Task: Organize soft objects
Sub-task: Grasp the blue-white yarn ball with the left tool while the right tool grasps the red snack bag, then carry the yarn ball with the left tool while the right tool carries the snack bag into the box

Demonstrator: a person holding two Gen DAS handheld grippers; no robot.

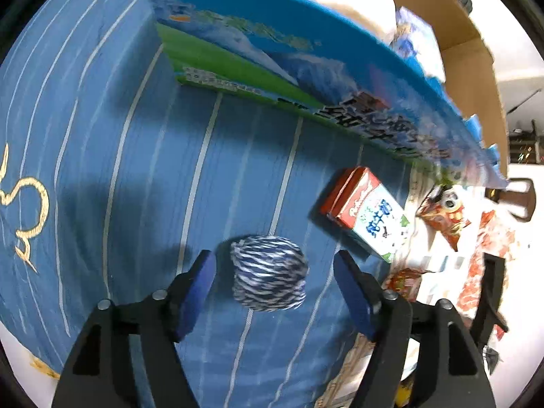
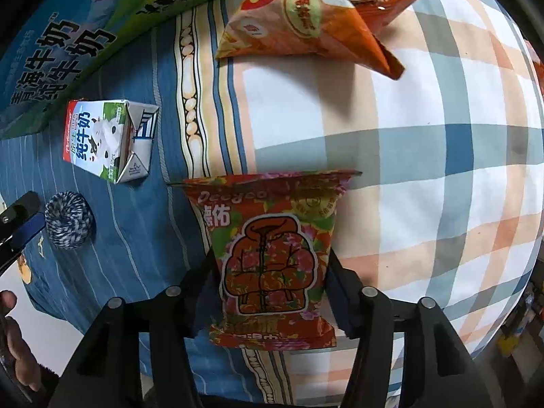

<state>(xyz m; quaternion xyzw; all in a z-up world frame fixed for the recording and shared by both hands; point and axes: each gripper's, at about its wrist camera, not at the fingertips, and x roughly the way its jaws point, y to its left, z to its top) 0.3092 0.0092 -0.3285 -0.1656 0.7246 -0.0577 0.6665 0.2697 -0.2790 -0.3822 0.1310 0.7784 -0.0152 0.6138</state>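
Item 1: my left gripper (image 1: 273,292), pointing steeply down, jaws partly apart. Between them, touching neither blue pad, lies a round ball of navy-and-white twisted yarn (image 1: 269,273) on the blue bedcloth with thin white stripes (image 1: 136,176).

Item 2: my right gripper (image 2: 270,292), also pointing down. A red snack packet printed with a flowered padded jacket (image 2: 273,255) sits between its fingers, both close against the packet's sides; whether they press it I cannot tell.

Item 3: small red, white and green milk carton (image 2: 108,137), lying on its side, near the yarn ball.

Item 4: orange crinkled crisp bag (image 2: 316,17), on the blue, orange and white checked cloth (image 2: 442,156).

Item 5: large blue-and-green printed cardboard milk box (image 1: 272,64), open, beyond the carton.
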